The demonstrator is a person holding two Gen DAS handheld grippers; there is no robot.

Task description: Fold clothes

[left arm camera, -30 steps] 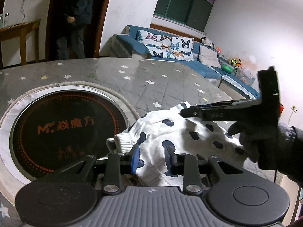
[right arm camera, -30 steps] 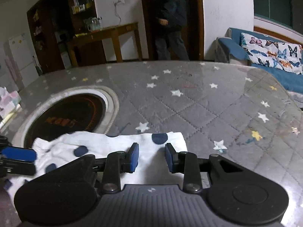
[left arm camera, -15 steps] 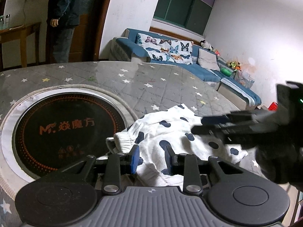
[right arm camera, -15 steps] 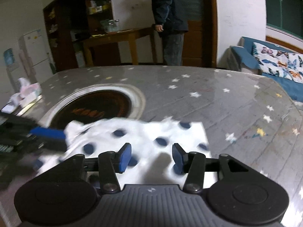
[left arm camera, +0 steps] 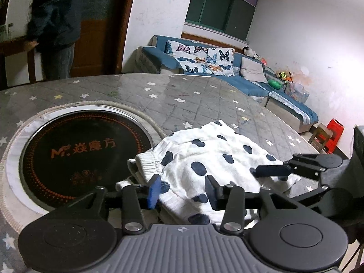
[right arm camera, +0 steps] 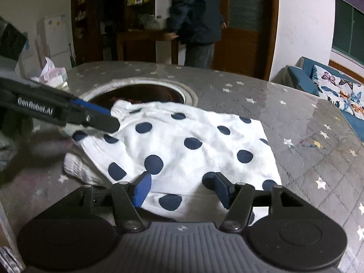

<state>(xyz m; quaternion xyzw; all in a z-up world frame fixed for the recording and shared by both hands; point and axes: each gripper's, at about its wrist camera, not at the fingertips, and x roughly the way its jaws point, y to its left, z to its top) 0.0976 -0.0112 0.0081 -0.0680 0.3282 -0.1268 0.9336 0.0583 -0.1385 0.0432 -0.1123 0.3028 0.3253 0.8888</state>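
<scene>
A white garment with dark blue dots (left arm camera: 204, 157) lies folded on the grey star-patterned table (left arm camera: 159, 95); it also shows in the right wrist view (right arm camera: 182, 145). My left gripper (left arm camera: 183, 192) is open just above its near waistband edge and holds nothing. My right gripper (right arm camera: 182, 187) is open over the garment's near edge and holds nothing. The right gripper shows in the left wrist view (left arm camera: 273, 170) over the garment's right side. The left gripper shows in the right wrist view (right arm camera: 97, 118) at the garment's left end.
A round black cooktop with orange lettering (left arm camera: 84, 152) is set in the table left of the garment. A person in dark clothes (right arm camera: 195, 20) stands behind the table. A blue sofa (left arm camera: 216, 68) is at the back right. Tissues (right arm camera: 52, 75) lie at the table's far left.
Both grippers have opened wider and dropped closer to the garment. The right gripper has moved from above the garment down to its right side.
</scene>
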